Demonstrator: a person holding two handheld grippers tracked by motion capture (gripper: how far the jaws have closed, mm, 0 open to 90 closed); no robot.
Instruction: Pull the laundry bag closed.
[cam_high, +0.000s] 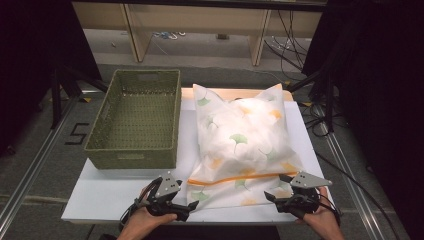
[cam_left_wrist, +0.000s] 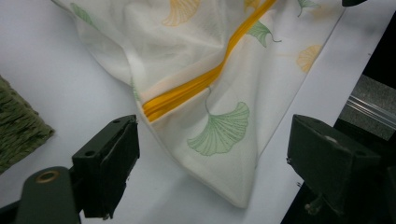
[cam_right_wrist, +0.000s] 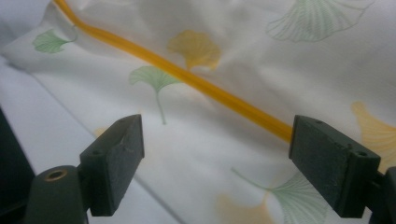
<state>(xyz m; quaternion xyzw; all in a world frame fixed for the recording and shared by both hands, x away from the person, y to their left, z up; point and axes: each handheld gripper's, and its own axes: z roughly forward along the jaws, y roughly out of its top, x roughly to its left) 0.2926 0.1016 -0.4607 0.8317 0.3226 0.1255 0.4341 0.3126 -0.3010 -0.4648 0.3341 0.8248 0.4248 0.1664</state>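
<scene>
A white pillow (cam_high: 242, 135) printed with green and orange ginkgo leaves lies on the white board (cam_high: 110, 192). An orange zipper (cam_high: 240, 179) runs across its near end. My left gripper (cam_high: 182, 202) is at the pillow's near left corner and stands open. In the left gripper view that corner (cam_left_wrist: 219, 140) lies between the spread jaws of the left gripper (cam_left_wrist: 212, 135), touching neither pad, and the zipper (cam_left_wrist: 187, 88) ends just beyond. My right gripper (cam_high: 277, 187) hovers open at the near right corner. The right gripper (cam_right_wrist: 217, 135) has the cover (cam_right_wrist: 224, 56) and zipper (cam_right_wrist: 187, 77) beneath it.
A green woven basket (cam_high: 131, 156) stands to the left of the pillow, with nothing in it. The board's front edge runs just below both hands. Black stands and cables flank the table, and a wooden shelf frame stands behind it.
</scene>
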